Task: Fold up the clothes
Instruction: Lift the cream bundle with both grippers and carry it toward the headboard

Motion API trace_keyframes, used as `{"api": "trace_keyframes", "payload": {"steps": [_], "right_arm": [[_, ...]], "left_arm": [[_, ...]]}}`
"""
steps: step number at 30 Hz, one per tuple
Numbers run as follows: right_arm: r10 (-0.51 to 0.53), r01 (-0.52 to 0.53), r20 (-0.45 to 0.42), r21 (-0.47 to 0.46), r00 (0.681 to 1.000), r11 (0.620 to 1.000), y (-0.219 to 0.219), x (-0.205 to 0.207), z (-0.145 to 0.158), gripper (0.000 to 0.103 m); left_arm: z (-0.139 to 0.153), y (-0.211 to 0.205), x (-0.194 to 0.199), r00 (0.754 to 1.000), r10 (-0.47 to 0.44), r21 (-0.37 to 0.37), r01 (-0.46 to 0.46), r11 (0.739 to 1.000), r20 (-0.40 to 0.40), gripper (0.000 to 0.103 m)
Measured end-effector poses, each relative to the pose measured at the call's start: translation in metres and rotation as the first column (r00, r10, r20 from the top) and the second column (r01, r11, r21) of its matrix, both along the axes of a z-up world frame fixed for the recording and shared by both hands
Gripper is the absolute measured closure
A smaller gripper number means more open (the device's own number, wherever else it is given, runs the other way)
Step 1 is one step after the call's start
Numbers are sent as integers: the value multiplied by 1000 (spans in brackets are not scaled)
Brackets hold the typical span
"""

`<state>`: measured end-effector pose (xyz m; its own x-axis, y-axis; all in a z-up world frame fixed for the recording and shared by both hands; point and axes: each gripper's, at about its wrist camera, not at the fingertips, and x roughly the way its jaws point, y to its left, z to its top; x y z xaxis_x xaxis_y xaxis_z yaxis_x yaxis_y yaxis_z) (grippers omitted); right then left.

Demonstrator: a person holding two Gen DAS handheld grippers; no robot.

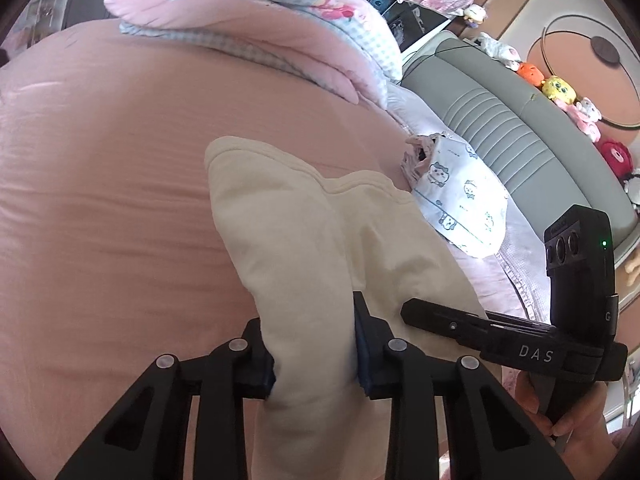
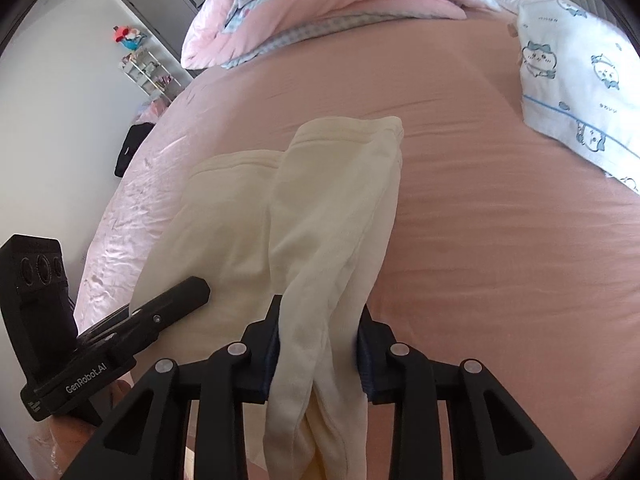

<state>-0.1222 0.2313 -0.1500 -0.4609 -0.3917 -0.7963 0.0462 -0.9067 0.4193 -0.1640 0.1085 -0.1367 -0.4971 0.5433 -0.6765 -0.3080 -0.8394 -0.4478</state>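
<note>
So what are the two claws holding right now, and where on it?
Both hold the cream garment. The left claw pinches a bunched fold at its near end, and the right claw pinches another bunched fold at the same near end.

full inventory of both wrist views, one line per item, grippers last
cream garment: 1, cream, on bed, near end lifted
bed sheet: 1, pink, under garment
quilt: 1, pink with blue check, bunched at far end
printed pillow: 1, white with blue cartoons, right of garment
headboard: 1, grey-green
plush toys: several, mixed colours, on headboard ledge
left gripper: black, shut on garment
right gripper: black, shut on garment
hand: 1, on right gripper's handle
</note>
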Motion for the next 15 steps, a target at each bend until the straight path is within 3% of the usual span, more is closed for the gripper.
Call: {"api": "trace_keyframes", "payload": {"steps": [6, 11, 15], "right_arm": [[-99, 95, -77, -52, 992, 994, 76, 21, 49, 72], [-214, 212, -175, -30, 961, 977, 172, 24, 100, 72], [-300, 305, -220, -9, 928, 952, 249, 7, 126, 72]], "left_arm": [[51, 62, -19, 992, -109, 46, 112, 993, -59, 76], [93, 166, -60, 959, -238, 64, 250, 966, -153, 76], [102, 245, -94, 937, -295, 108, 319, 942, -189, 76]]}}
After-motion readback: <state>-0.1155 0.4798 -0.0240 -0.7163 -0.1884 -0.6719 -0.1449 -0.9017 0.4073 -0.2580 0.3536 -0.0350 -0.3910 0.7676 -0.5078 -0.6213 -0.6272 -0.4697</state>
